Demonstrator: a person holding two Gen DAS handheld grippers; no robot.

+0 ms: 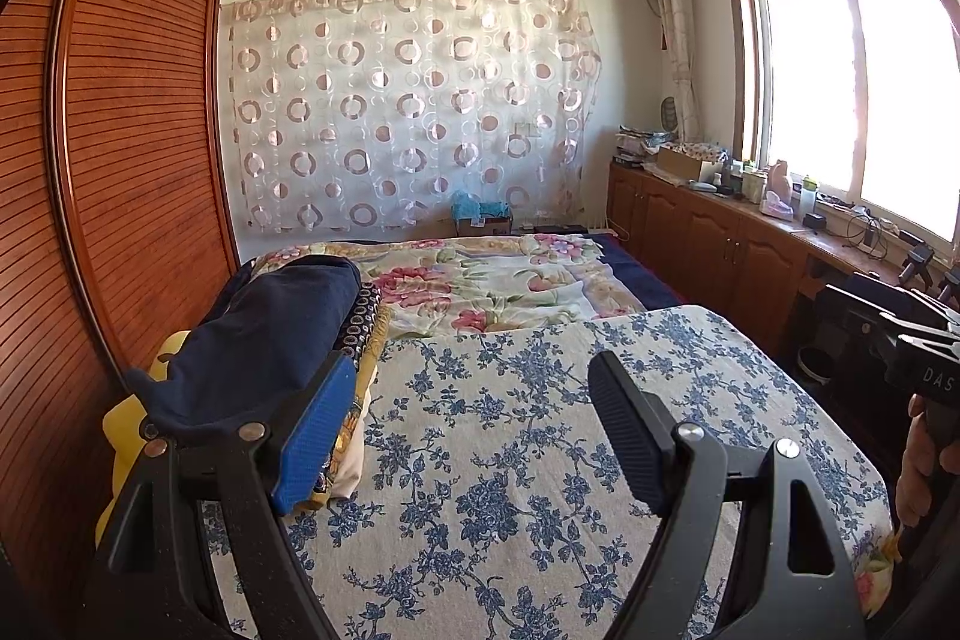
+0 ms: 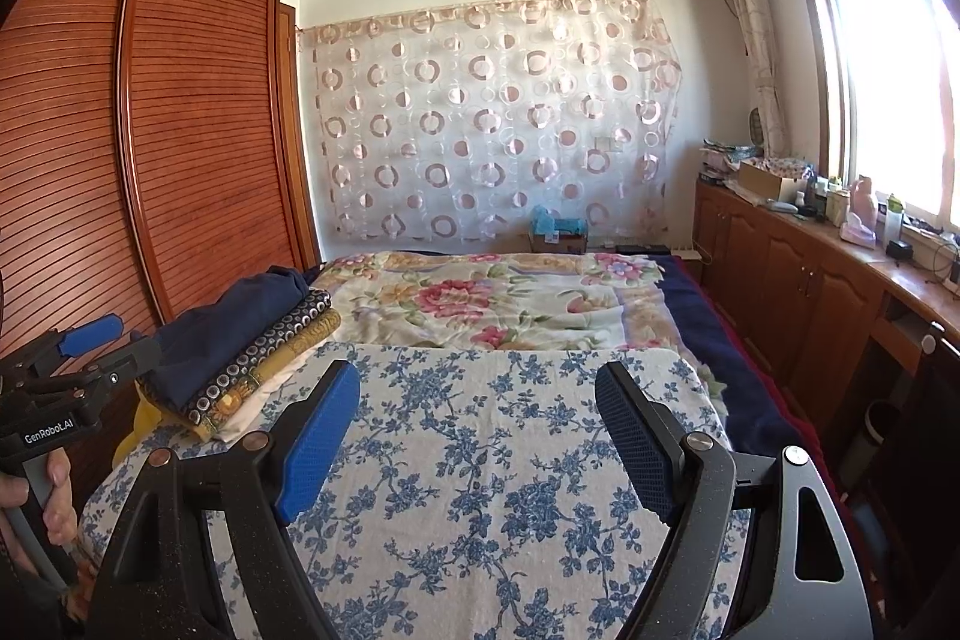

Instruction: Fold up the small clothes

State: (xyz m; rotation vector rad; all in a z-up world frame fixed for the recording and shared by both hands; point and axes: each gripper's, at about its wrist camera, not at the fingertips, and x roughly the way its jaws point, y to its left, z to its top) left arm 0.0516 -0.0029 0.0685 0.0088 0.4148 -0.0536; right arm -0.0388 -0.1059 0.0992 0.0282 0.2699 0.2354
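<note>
Over the near end of the bed, both grippers are hovering with jaws spread wide and nothing between them. Beneath them a blue-flowered cloth [image 1: 540,436] is lying flat and smooth, its far edge running straight across the bed and its right edge curving down toward the dark floor gap beside the cabinets [image 1: 708,244]. The left gripper [image 1: 474,436] is sitting just right of the clothes stack [image 1: 270,340], its blue pad [image 1: 312,436] overlapping the stack's near edge in its own view; whether it is touching I cannot tell. The stack is resting on the cloth's left edge, close against the wardrobe [image 1: 132,130]: a navy piece on top, a dotted dark one and a yellow patterned one under it, a white layer at the bottom, folded edges facing right. The right gripper [image 2: 480,442] is pointing along the middle of the cloth, well apart from the stack [image 2: 240,358]. A hand [image 2: 36,514] is gripping the left gripper's handle at the left border of the right view, and a hand [image 1: 924,466] is holding the right one at the right border of the left view. Beyond the cloth a pink-flowered quilt [image 2: 480,298] is spreading open to the far wall, with a navy blanket [image 2: 714,340] edging its right side.
</note>
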